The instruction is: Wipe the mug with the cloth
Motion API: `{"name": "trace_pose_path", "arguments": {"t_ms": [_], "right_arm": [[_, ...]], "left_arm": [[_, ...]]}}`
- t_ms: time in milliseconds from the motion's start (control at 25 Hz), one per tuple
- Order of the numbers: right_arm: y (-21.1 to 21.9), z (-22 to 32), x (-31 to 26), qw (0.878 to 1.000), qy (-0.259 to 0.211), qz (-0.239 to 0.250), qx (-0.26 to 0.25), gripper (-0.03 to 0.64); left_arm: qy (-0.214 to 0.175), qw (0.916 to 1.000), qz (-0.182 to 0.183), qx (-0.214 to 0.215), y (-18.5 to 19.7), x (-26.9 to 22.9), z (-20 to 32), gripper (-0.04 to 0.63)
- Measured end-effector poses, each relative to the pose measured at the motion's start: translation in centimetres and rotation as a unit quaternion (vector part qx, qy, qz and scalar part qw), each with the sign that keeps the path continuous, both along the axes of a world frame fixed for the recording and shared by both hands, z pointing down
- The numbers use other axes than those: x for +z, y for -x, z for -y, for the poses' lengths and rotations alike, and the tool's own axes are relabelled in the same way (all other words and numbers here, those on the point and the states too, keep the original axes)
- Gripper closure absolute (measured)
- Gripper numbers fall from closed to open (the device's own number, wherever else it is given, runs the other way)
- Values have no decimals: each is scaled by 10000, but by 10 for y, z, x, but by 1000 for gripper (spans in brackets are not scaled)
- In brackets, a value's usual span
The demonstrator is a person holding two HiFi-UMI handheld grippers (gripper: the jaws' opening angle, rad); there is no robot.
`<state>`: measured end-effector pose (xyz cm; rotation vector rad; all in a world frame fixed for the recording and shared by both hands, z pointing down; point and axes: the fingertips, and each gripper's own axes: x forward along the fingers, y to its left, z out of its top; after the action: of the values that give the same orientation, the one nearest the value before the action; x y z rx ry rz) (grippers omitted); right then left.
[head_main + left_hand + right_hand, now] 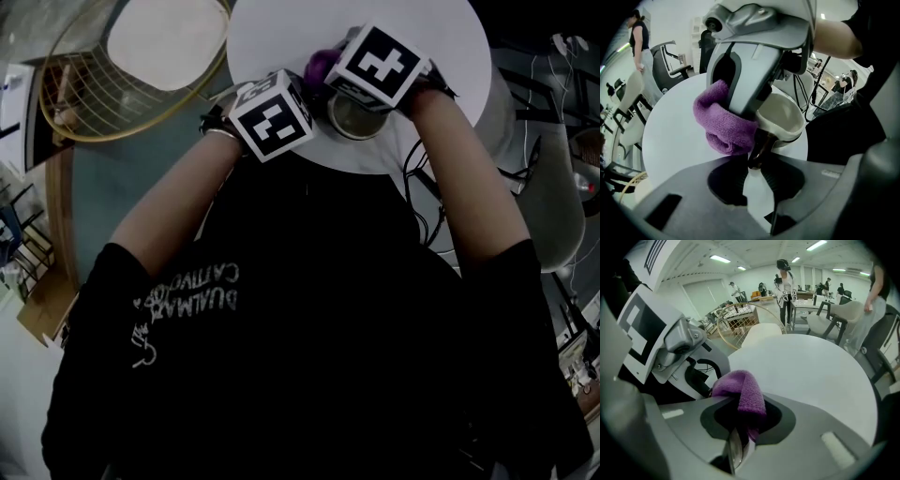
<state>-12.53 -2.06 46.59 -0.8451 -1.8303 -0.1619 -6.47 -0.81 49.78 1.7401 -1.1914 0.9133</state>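
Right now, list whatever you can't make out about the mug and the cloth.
Left gripper view: the right gripper covers where the cloth meets the mug; contact unclear.
Right gripper view: the cloth and the gripper's own body hide nearly all of the mug.
Head view: the grippers' marker cubes cover most of the mug and cloth; whether the mug rests on the table can't be told.

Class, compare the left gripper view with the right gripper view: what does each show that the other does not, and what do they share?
Left gripper view only: the mug, cream inside, its dark handle between the left gripper's jaws. Right gripper view only: the left gripper's marker cube. Both: the purple cloth and the white table.
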Motion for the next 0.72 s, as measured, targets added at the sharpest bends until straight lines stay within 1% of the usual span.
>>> {"name": "trace_pose_path", "arguments": {"t_ms": [160, 280, 400, 560, 720], "right_arm": [[-2, 10, -4, 9995, -21, 280, 166, 541], [-1, 24, -4, 9979, 1, 407, 499, 541], [-4, 39, -6, 9954, -36, 510, 813, 541], [-21, 67, -4, 9913, -312, 484, 1183, 541], [-37, 82, -9, 9858, -367, 513, 1559, 543]], "left_arm": [[37, 9998, -44, -196, -2, -3, 3, 508], [97, 9995, -66, -280, -5, 0, 2, 508], [100, 9994, 17, -319, -5, 1, 1, 508], [163, 9989, 48, -441, -5, 1, -2, 506], [219, 9980, 71, -593, -5, 0, -3, 505]]}}
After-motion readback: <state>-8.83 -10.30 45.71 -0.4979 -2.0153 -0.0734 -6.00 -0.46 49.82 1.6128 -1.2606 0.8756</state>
